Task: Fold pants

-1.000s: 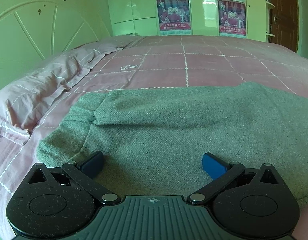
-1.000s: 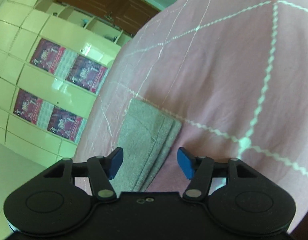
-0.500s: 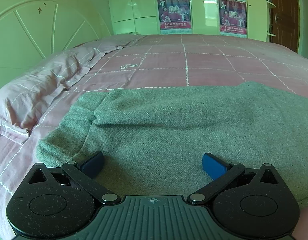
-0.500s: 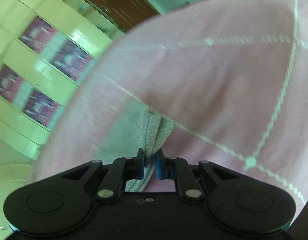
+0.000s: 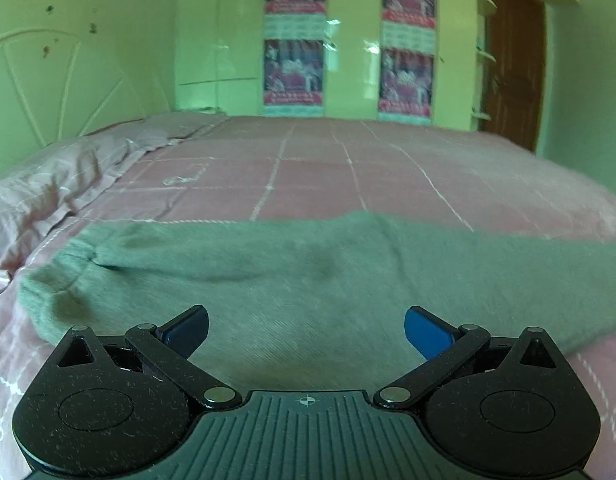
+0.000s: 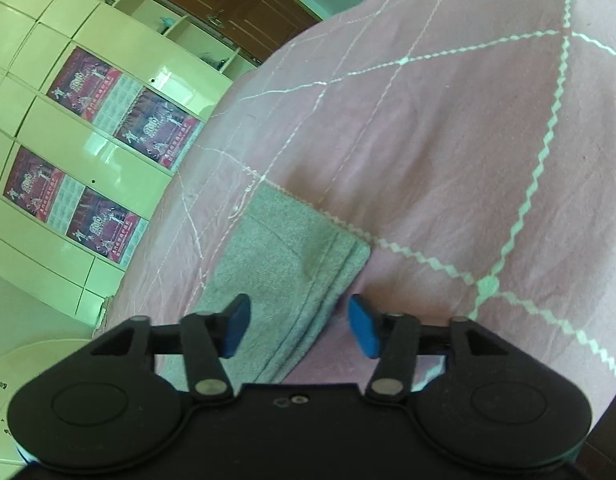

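Note:
Grey-green pants (image 5: 308, 280) lie flat across the pink bed, stretching from left to right in the left wrist view. My left gripper (image 5: 305, 330) is open and empty, low over the near edge of the pants. In the right wrist view the pants' hem end (image 6: 295, 248) lies folded in layers on the bedcover. My right gripper (image 6: 299, 330) is open, its fingers on either side of the hem's edge, holding nothing.
The pink bedcover (image 5: 348, 168) with a white grid pattern spreads beyond the pants. A pillow (image 5: 47, 184) lies at the left by the green headboard (image 5: 47, 80). Cupboards with posters (image 5: 293, 68) and a brown door (image 5: 512, 64) stand at the far wall.
My right gripper was shut on the pants' hem half a second ago and has opened, leaving the hem on the bed. My left gripper has tilted up slightly and stays open.

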The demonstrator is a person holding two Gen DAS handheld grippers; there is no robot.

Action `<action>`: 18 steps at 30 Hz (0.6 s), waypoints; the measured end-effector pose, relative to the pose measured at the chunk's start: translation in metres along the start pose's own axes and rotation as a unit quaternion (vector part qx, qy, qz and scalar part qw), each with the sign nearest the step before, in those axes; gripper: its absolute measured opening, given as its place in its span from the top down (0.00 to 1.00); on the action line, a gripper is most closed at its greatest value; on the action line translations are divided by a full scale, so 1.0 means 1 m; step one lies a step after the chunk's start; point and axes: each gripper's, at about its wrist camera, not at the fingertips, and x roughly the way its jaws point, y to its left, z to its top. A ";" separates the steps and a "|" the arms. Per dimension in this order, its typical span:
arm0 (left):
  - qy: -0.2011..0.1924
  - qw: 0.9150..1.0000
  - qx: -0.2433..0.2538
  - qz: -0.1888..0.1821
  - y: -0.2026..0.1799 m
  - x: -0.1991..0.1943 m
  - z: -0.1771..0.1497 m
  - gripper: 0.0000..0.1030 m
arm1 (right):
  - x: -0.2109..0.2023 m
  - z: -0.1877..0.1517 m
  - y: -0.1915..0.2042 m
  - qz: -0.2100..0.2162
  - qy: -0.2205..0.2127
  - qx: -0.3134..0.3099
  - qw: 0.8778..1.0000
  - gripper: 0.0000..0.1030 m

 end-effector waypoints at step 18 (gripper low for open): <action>0.080 0.996 0.029 0.004 -0.052 0.043 -0.008 0.00 | -0.001 -0.011 0.004 0.002 0.002 -0.020 1.000 0.44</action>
